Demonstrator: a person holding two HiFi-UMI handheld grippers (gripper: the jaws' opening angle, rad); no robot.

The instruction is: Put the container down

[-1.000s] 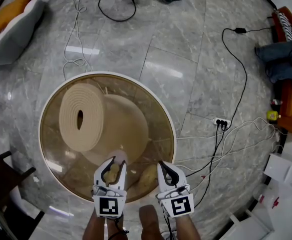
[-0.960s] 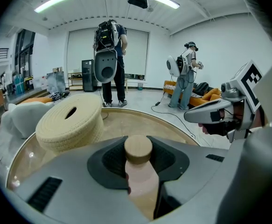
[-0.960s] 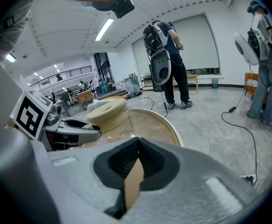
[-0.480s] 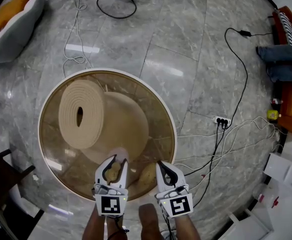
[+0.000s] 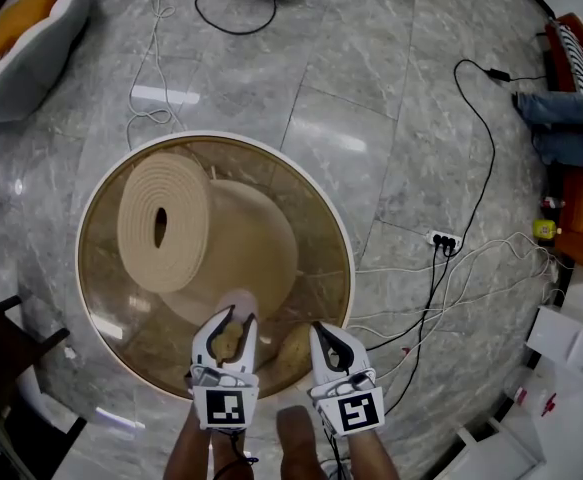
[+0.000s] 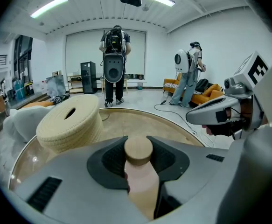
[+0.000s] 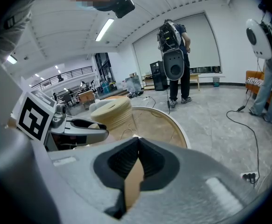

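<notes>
Currently the left hand-held gripper (image 5: 233, 320) clamps the wooden-lidded pale pink cylindrical container (image 6: 140, 181), lid uppermost, over the near edge of the round glass worktop (image 5: 311, 198). The right hand-held gripper (image 5: 323, 330) is closed and empty.

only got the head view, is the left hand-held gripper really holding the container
Observer: Yes, the left hand-held gripper clamps the container just below its tan cap.
Operator: and the right one, open or shut
Observer: Shut; the right hand-held gripper has its tips together.
Operator: anyone close by
Observer: Beyond the table, a person stands straight ahead and a second person further right.
</notes>
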